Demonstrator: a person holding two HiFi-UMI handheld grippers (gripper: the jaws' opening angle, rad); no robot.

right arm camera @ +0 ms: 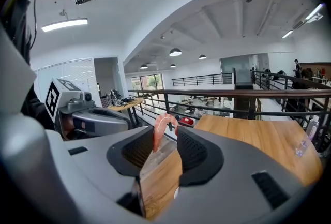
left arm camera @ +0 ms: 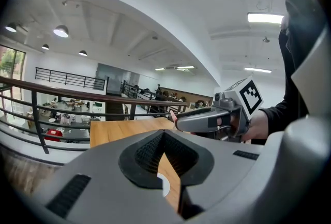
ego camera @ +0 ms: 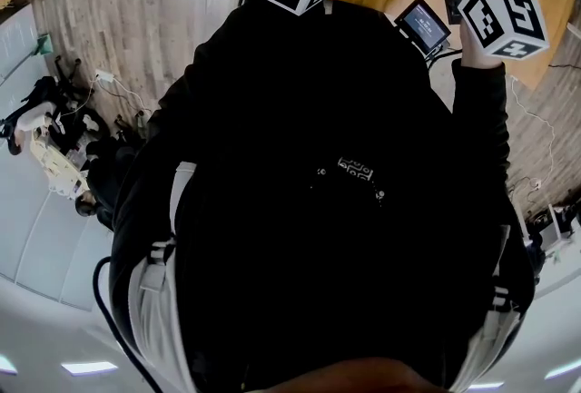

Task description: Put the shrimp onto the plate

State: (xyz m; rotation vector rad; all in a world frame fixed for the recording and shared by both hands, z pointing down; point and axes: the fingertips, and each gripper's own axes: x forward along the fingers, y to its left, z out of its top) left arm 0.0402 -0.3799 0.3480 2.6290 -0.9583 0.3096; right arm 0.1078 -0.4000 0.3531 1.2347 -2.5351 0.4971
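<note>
While the right claw (right arm camera: 165, 127) pinches the shrimp (right arm camera: 158, 134) at its very tips, the arched body stands upright between the pads, its curve poking past them. The shrimp hangs clear of the desk (right arm camera: 258, 140), on no plate. Beneath the tips a white sliver (right arm camera: 176, 193) shows, perhaps the plate, so the drop probably lies straight below. Beside it, on its left, the left claw (left arm camera: 164, 134) is pressed together on nothing.

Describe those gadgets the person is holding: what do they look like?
The left gripper and right gripper match: a smooth grey body, two black ribbed fingers, and a white cube printed with black square markers. The person wears a black long sleeve.
</note>
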